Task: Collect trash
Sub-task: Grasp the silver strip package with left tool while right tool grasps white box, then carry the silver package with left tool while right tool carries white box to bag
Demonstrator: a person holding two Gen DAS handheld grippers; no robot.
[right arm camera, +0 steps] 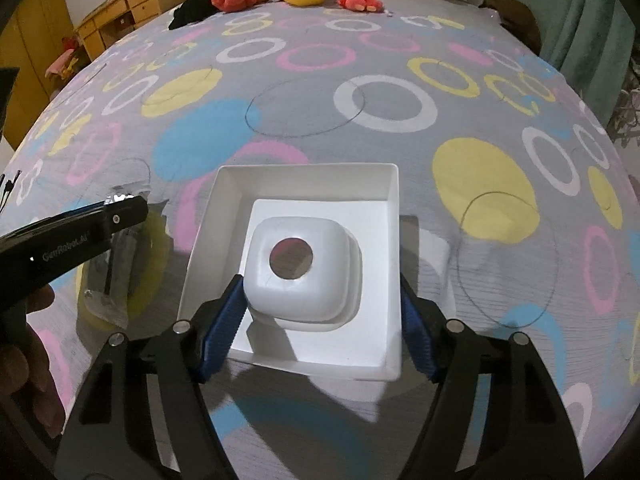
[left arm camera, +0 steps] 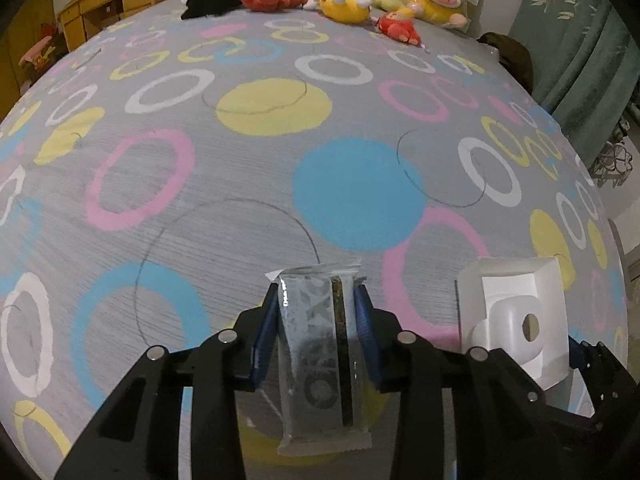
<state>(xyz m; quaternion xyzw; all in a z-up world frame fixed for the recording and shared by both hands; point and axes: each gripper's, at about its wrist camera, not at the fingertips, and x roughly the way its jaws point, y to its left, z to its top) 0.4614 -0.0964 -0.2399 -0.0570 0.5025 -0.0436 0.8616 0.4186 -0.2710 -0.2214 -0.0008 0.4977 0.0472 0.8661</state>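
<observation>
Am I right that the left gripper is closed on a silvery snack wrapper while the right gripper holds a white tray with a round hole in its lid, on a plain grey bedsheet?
Nearly: the bedsheet is not plain. It is grey with coloured circles and rings, as both wrist views show. The left gripper does clamp the wrapper, and the right gripper holds the white tray.

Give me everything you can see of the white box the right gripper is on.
The white box is an open-topped, square tray, seemingly thin card or moulded plastic, with upright walls. Inside sits a raised, rounded-square white insert with a round hole on top. It rests flat on the patterned bedspread, beside the silvery wrapper. The right gripper straddles its near part: the left blue finger inside against the insert, the right one against the outer wall.
</observation>
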